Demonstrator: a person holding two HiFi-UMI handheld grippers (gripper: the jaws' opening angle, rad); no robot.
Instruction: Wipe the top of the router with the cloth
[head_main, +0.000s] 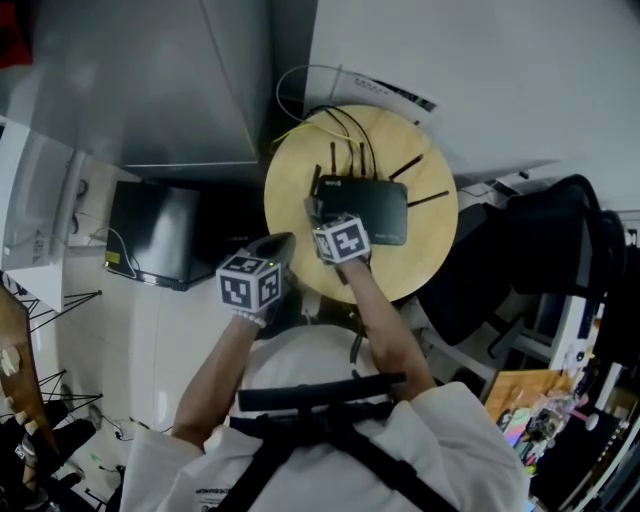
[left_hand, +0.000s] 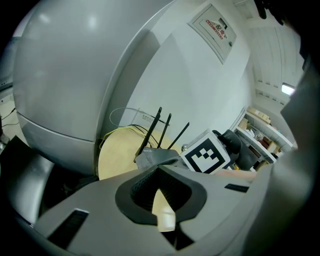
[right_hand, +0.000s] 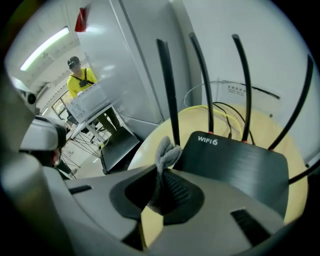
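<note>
Two claws: right claw (right_hand: 159, 171) pinching grey cloth (right_hand: 166, 151) beside router (right_hand: 235, 160), left claw (left_hand: 158, 170) pressed together, empty.

A white short-sleeved shirt (head_main: 300, 365) is worn, crossed by black harness straps (head_main: 320, 392). Beyond the straps, the left tongs (left_hand: 160, 171) and right tongs (right_hand: 161, 172) are moulded grey, padded in ribbed black, each carrying 1 black-and-white marker cube (head_main: 247, 283).
</note>
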